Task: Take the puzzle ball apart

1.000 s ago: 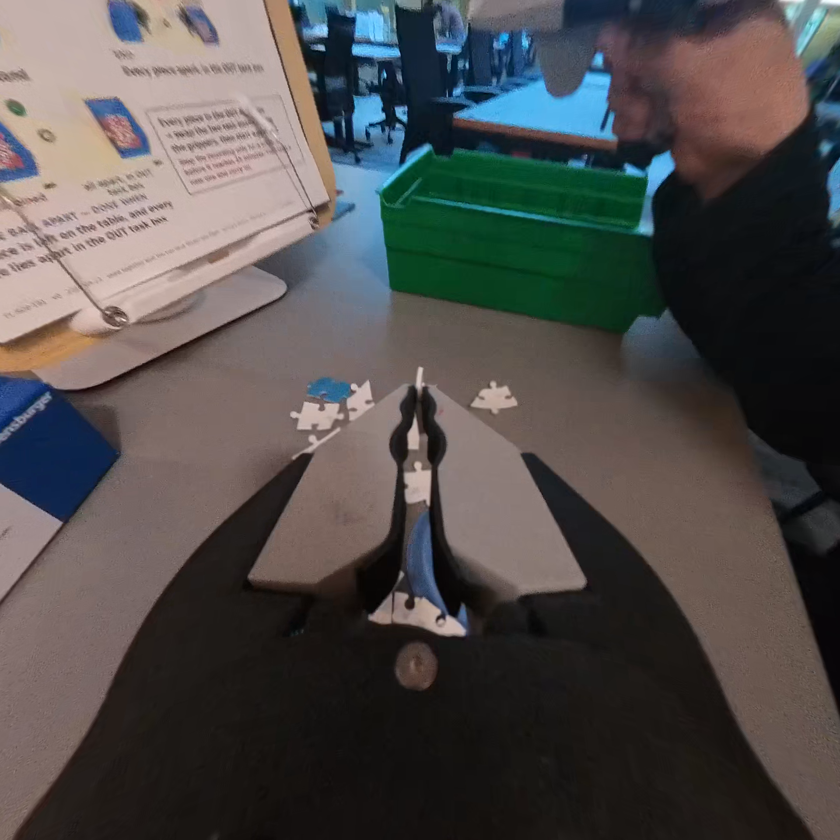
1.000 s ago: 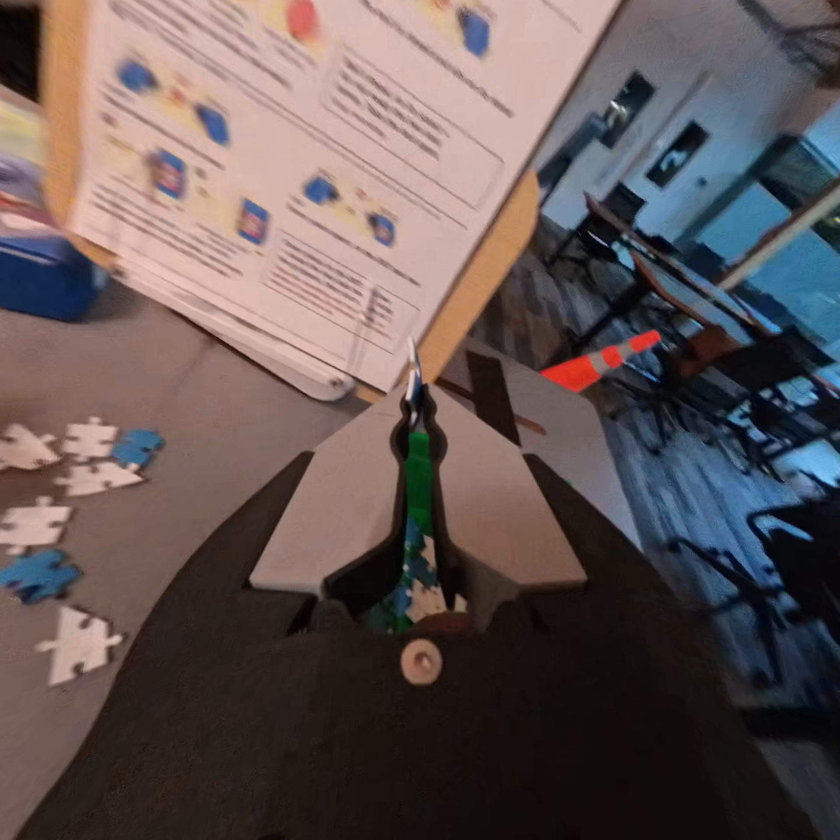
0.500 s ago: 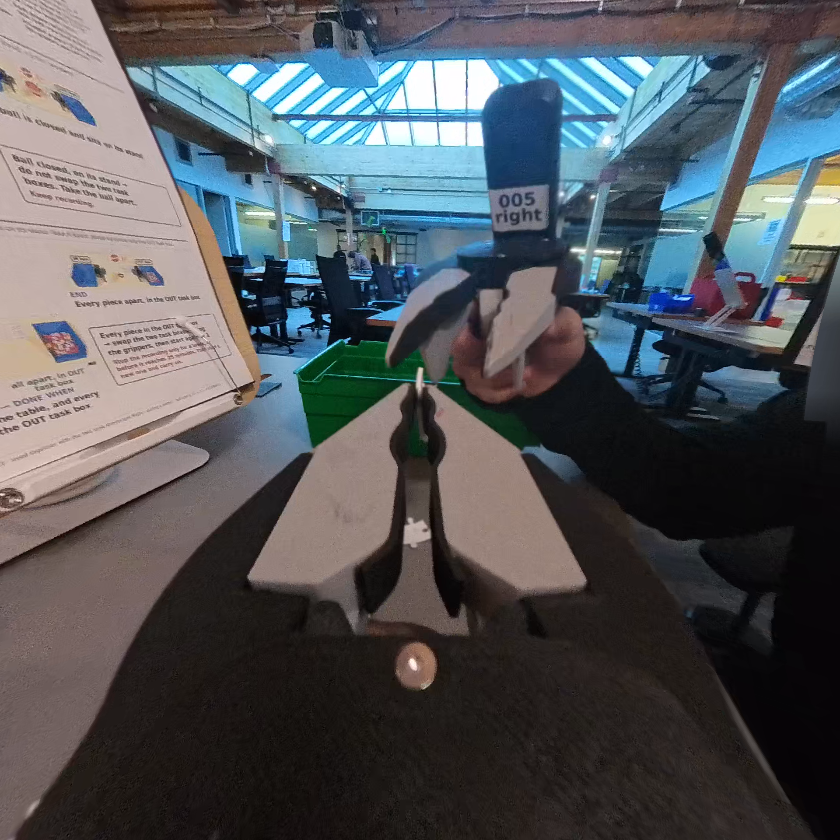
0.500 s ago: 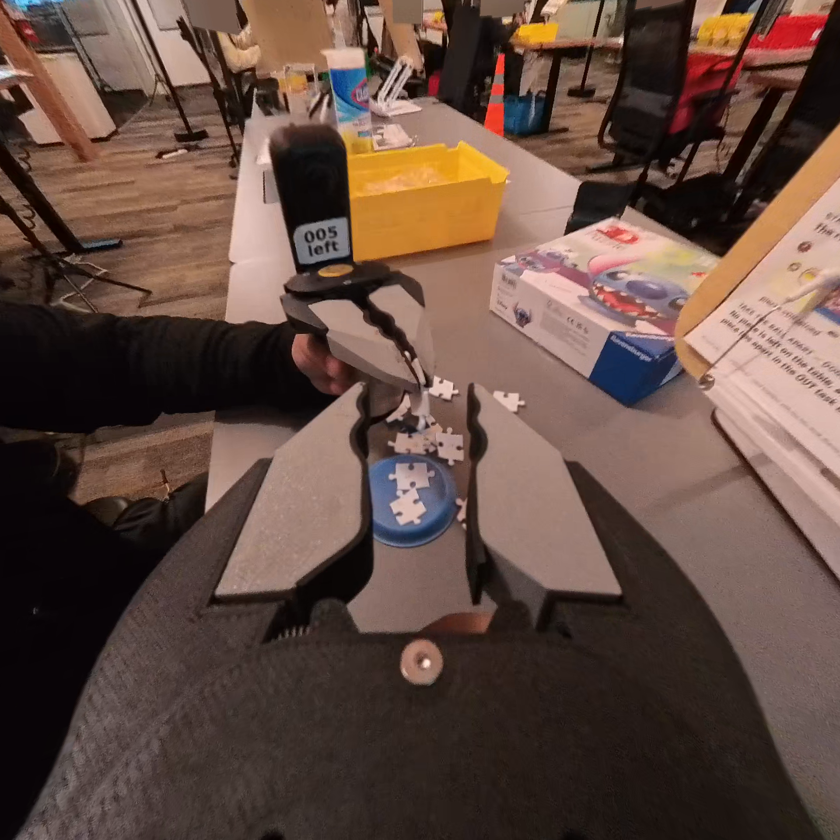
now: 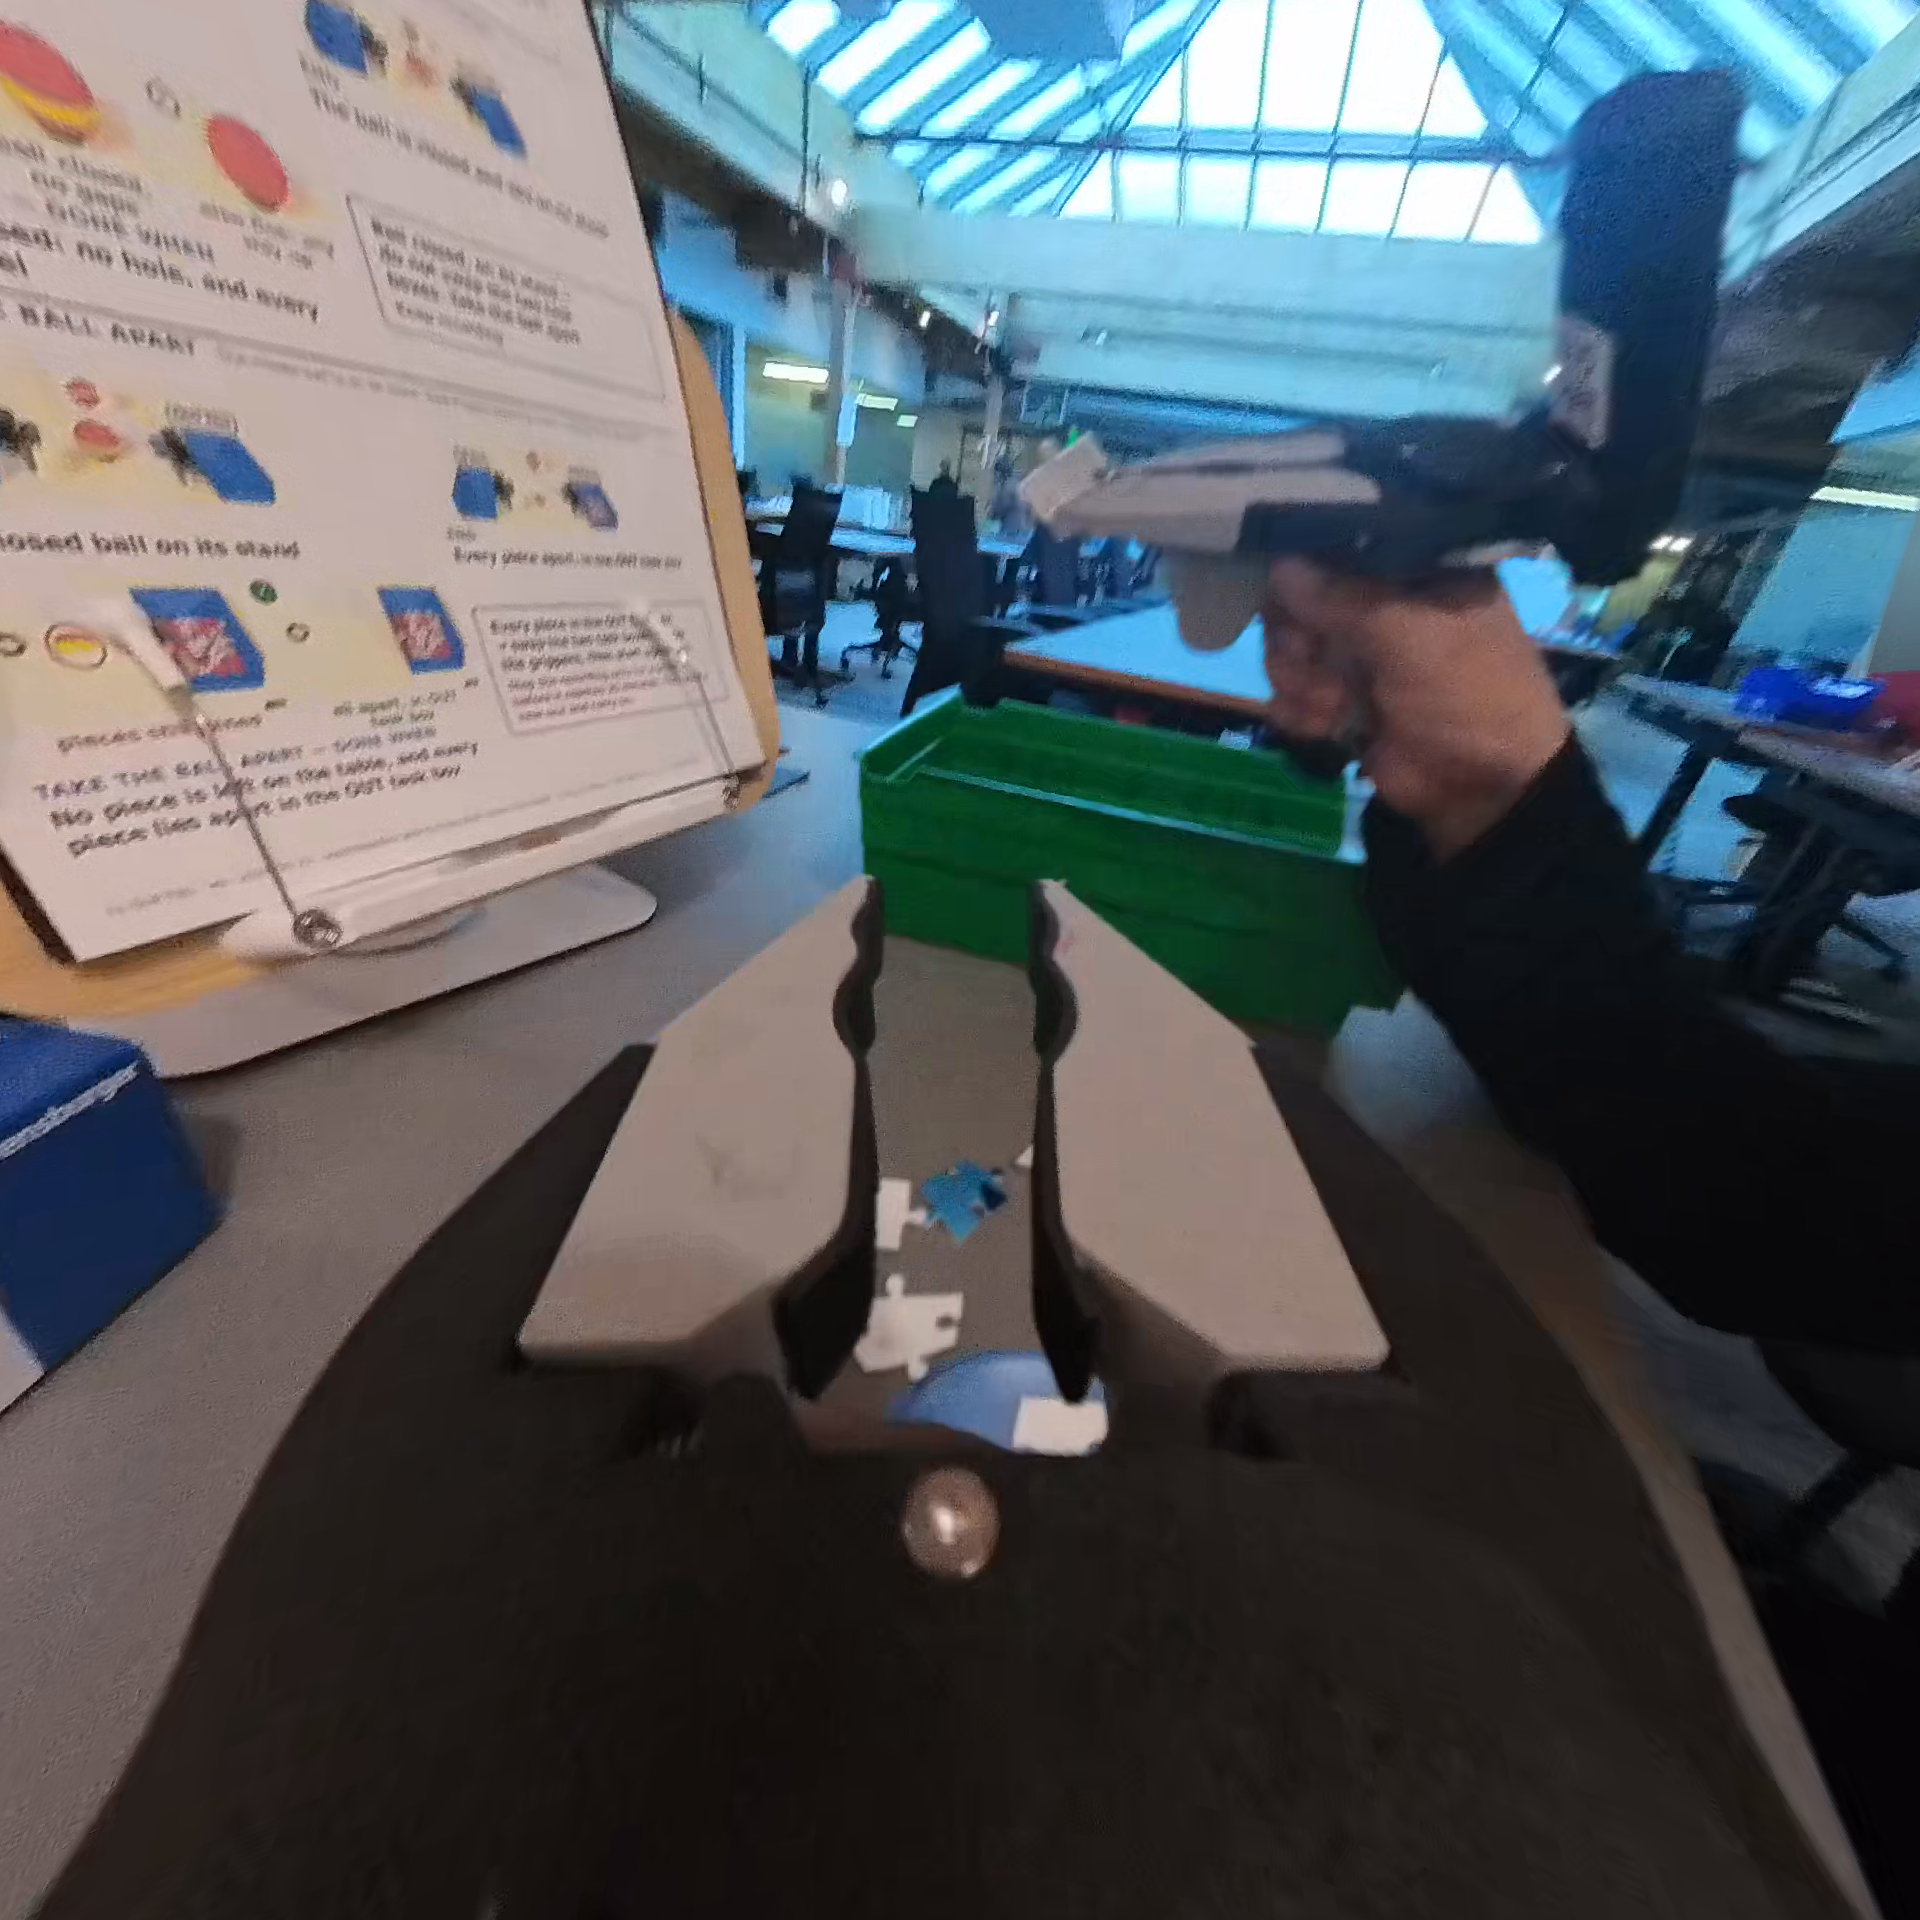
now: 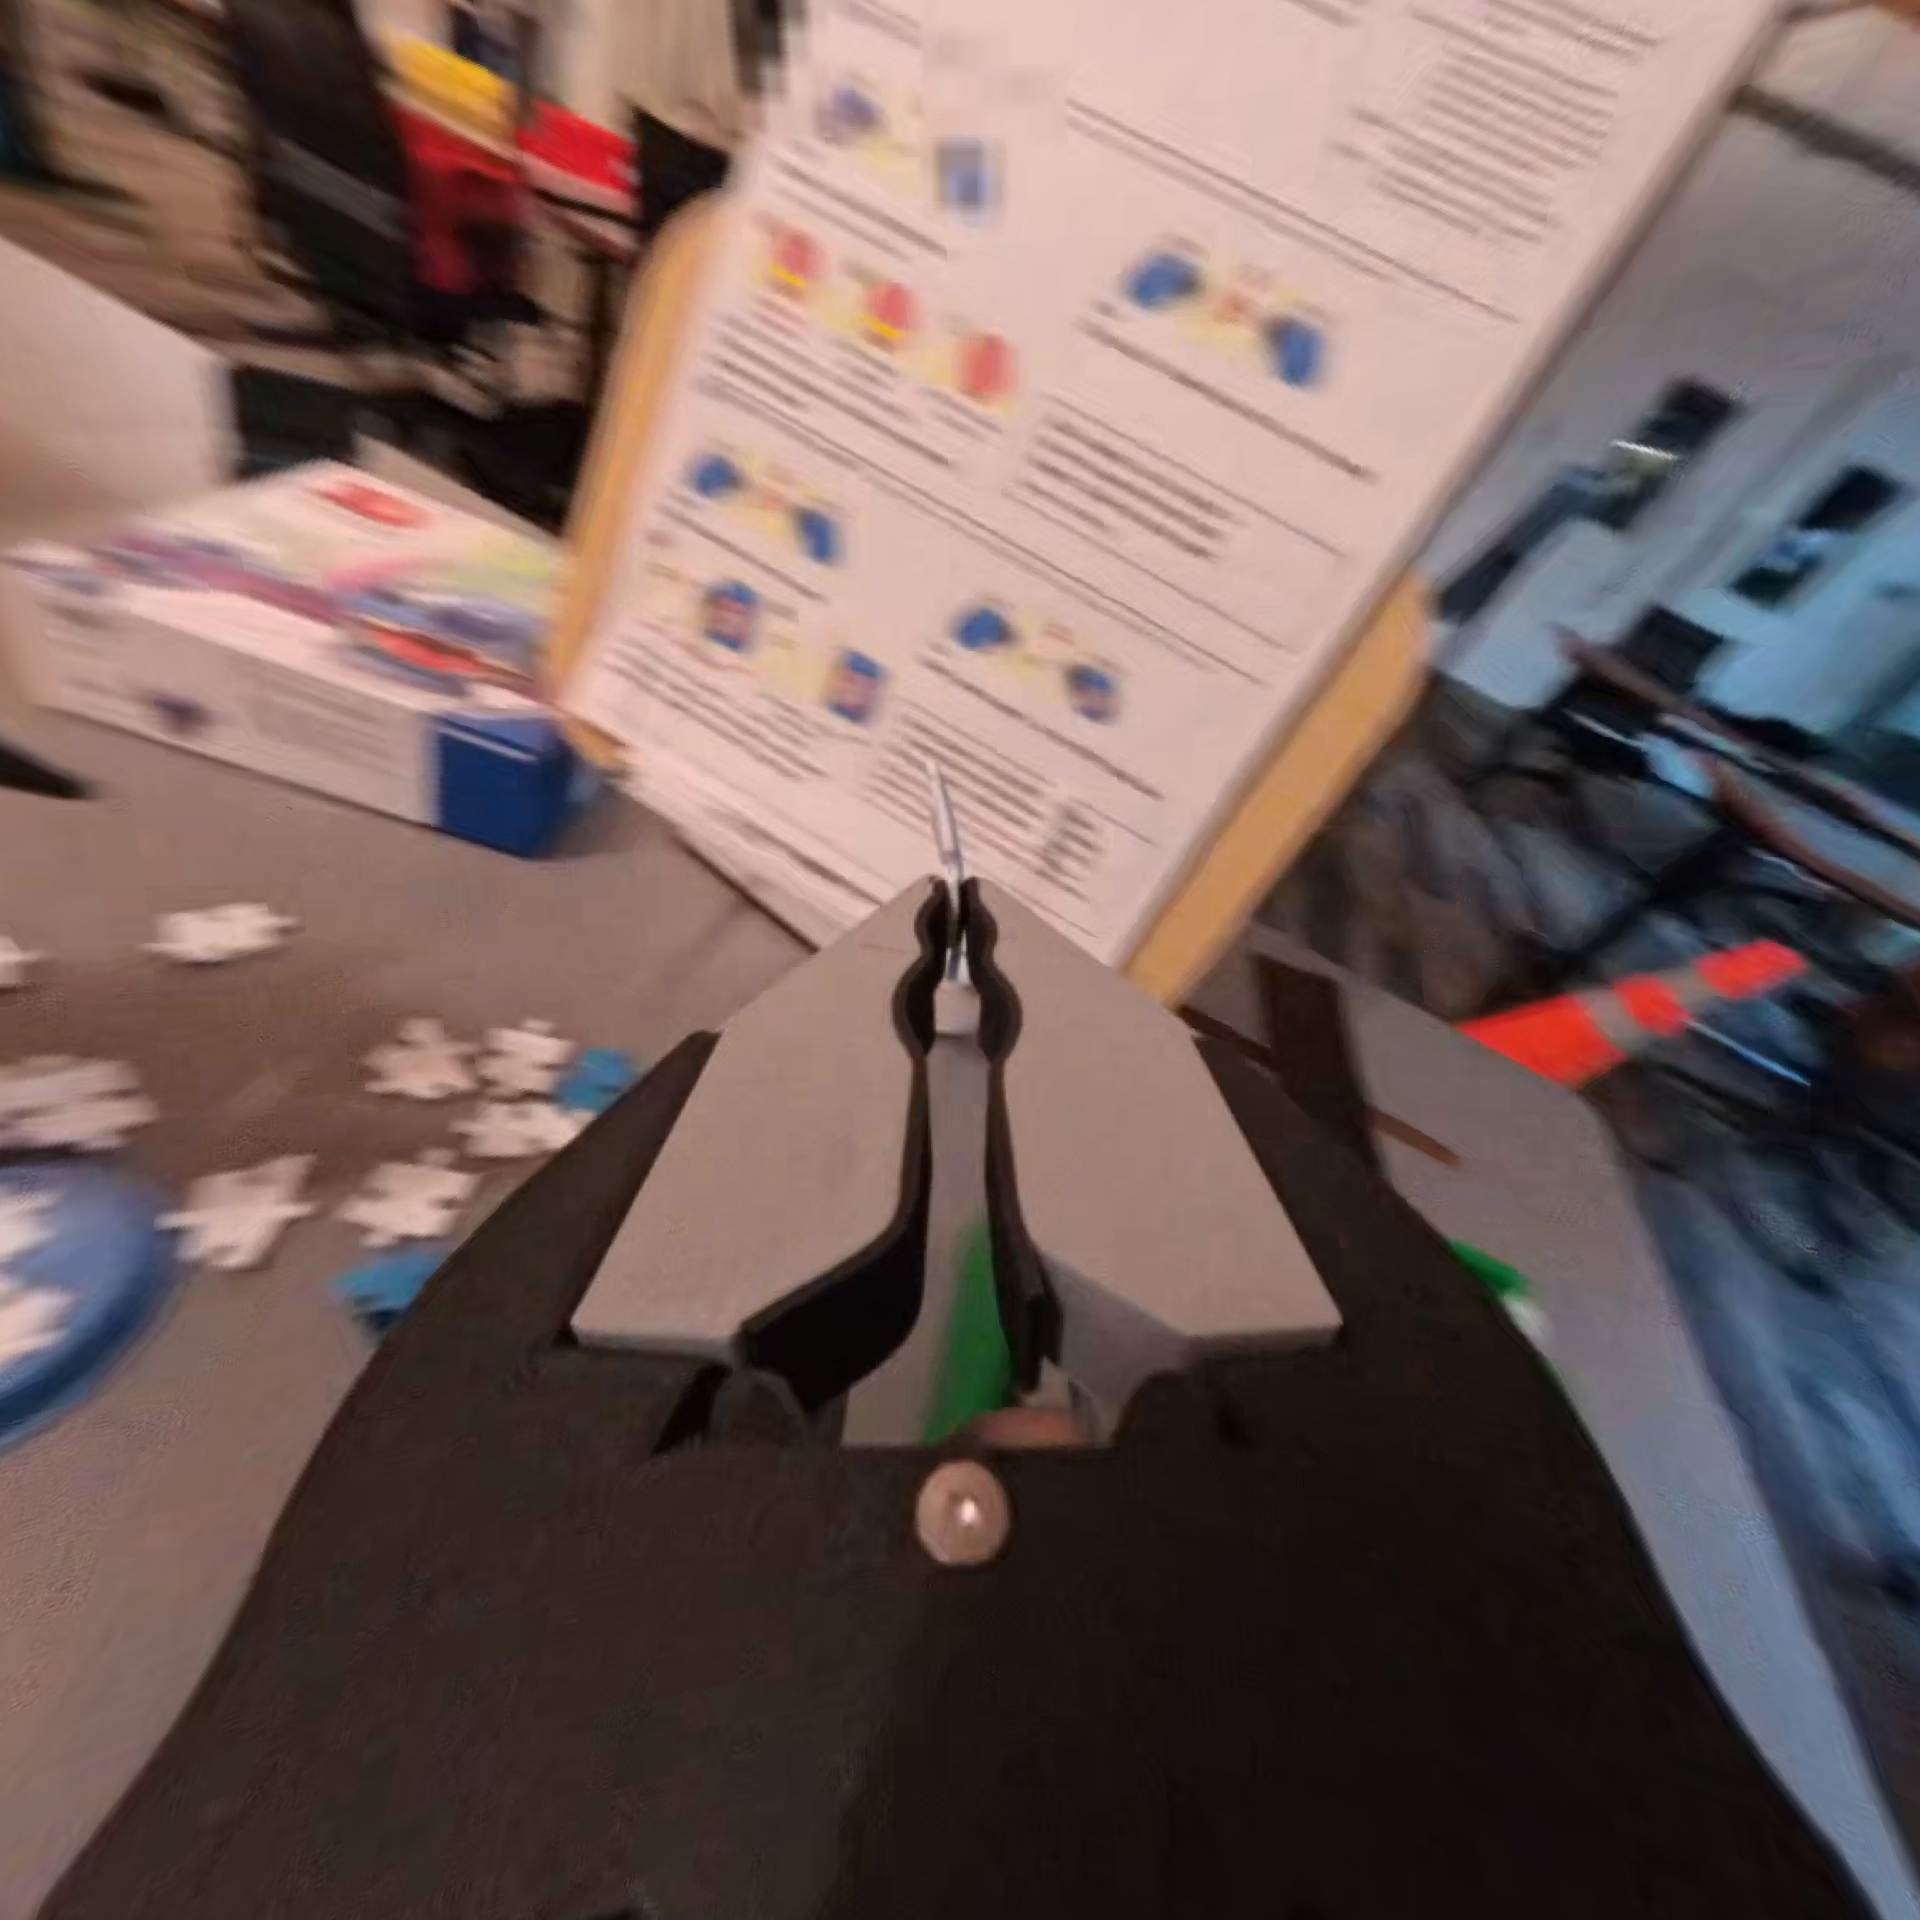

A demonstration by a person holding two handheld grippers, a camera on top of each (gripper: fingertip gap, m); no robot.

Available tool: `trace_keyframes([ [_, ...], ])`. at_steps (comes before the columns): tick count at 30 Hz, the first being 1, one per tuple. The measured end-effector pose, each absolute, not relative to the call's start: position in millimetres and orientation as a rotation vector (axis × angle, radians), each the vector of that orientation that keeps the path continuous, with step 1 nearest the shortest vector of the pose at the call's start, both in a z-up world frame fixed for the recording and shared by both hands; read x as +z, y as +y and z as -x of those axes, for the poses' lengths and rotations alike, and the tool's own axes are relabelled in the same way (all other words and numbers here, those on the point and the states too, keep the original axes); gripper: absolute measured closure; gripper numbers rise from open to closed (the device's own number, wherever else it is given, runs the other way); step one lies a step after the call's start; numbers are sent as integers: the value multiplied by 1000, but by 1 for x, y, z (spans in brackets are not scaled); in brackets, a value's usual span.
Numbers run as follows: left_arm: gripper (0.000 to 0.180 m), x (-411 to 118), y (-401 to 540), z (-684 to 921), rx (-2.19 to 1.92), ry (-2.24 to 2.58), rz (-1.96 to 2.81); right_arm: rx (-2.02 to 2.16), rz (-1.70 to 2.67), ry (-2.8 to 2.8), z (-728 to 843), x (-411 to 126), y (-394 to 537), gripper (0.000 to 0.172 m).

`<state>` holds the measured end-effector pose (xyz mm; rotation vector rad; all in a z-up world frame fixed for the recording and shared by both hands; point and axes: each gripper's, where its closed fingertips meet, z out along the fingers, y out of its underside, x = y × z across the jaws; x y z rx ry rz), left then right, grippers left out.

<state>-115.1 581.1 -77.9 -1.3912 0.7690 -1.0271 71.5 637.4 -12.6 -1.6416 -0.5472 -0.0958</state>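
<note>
A: The left tongs [image 5: 951,904] stand spread with nothing between them, above the grey bench [image 5: 436,1049]; half a second ago they pinched a puzzle piece.
B: The right tongs [image 6: 954,896] now pinch that thin puzzle piece [image 6: 945,821] edge-on.
A: Only the left view shows the green bin [image 5: 1091,831]; open bench lies before it.

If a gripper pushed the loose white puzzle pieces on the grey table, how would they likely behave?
The white puzzle pieces look thin and flat, so they would probably slide, not roll. Lying scattered on the grey table, they seem light and easily displaced. Their low edges may be hard to pinch.
</note>
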Motion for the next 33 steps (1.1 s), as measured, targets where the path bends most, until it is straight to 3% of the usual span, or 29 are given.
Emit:
trace_keyframes([
  [2,155,-106,596,115,-902,798,1544,-281,1797,-409,-131,-31,650,164],
  [3,148,-122,601,115,-849,821,1626,-305,1888,-369,-148,-45,655,137],
  [4,141,-134,604,114,-821,847,1685,-311,1958,-342,-158,-55,658,122],
  [6,138,-158,611,116,-741,864,1798,-272,1949,-371,-144,-50,655,118],
  [7,133,-166,613,117,-705,878,1834,-201,1881,-427,-120,-41,650,119],
  [9,128,-178,615,119,-671,899,1881,88,1772,-605,-44,-34,629,137],
  [11,125,-188,618,124,-653,897,1935,385,1824,-852,27,-64,603,166],
  [12,124,-191,620,126,-648,894,1952,472,1887,-950,49,-85,596,164],
  [15,124,-197,619,130,-677,906,1989,542,2081,-1140,74,-152,593,99],
  [21,125,-205,600,125,-751,1030,2017,312,2219,-1351,67,-230,607,105],
  [24,125,-211,591,115,-750,1111,2002,453,2172,-1359,83,-231,601,124],
  [27,126,-228,590,106,-653,1173,2058,268,2055,-1379,83,-233,619,162],
  [29,126,-233,592,103,-571,1193,2067,161,2046,-1392,78,-232,623,172],
  [33,134,-234,589,100,-561,1208,2058,-67,1986,-1238,52,-194,641,172],
])
